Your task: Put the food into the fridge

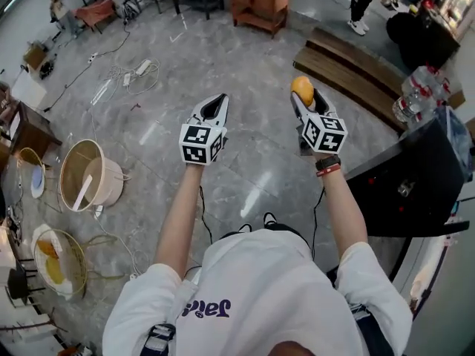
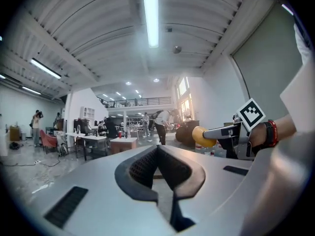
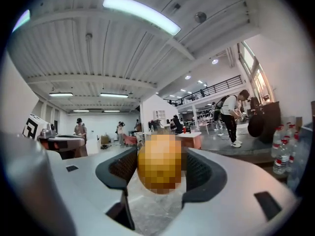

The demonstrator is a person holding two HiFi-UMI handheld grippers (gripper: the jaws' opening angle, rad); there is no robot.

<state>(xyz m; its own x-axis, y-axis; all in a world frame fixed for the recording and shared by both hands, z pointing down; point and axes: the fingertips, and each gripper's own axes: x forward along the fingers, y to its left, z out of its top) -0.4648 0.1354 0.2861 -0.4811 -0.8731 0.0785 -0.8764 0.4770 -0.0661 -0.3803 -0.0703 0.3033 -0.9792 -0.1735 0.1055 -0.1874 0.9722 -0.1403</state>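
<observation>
the right gripper was clamped on a round orange-yellow fruit, its dark ribbed pads pressed against both sides. in the head view it was held out over the grey polished stone floor, at about 1 o'clock from the person's white shirt. the left gripper sat at about 11 o'clock, near the right one but apart, its jaws together with nothing between them. a black box-shaped unit stood at 3 o'clock, clear plastic water bottles at 2 o'clock, and a round wire basket with yellow food in it at 8 o'clock.
</observation>
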